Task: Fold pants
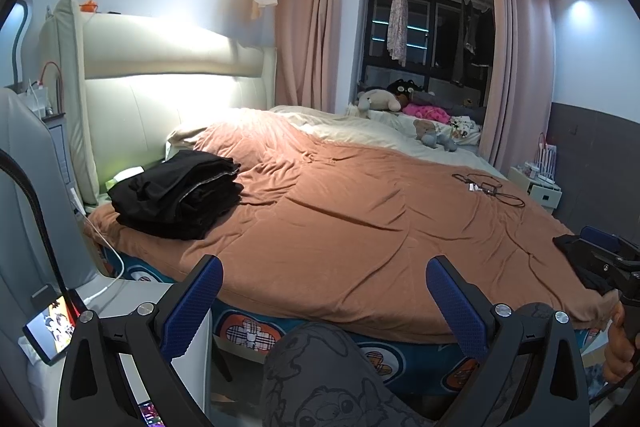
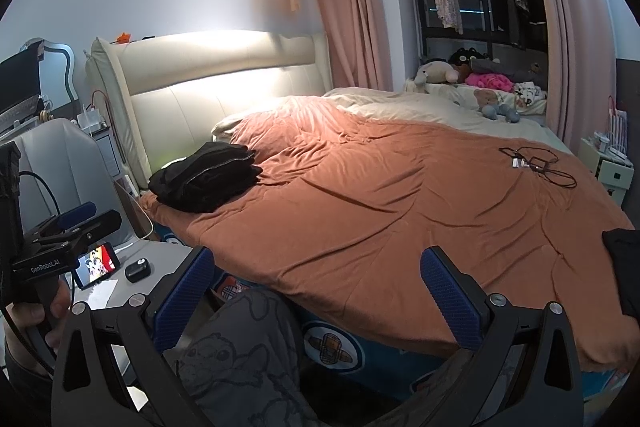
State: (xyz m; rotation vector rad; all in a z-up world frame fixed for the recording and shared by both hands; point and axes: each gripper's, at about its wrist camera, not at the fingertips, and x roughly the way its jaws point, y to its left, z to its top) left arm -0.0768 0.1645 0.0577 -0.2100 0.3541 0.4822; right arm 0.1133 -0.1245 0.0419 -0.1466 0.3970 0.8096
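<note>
Left wrist view: both claws, left (image 1: 324, 301) and right (image 2: 316, 293), are spread wide, nothing held. Folded pants (image 1: 178, 193) are stacked on the bed (image 1: 360, 227). Dark cloth (image 2: 622, 267) at the right edge is probably to be fetched next.

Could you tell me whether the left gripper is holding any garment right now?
No, the left gripper is open with nothing between its blue fingers, only the orange blanket beyond.

Both held low and level, the left gripper (image 1: 324, 303) and right gripper (image 2: 316, 295) gape wide, seemingly empty-jawed
</note>
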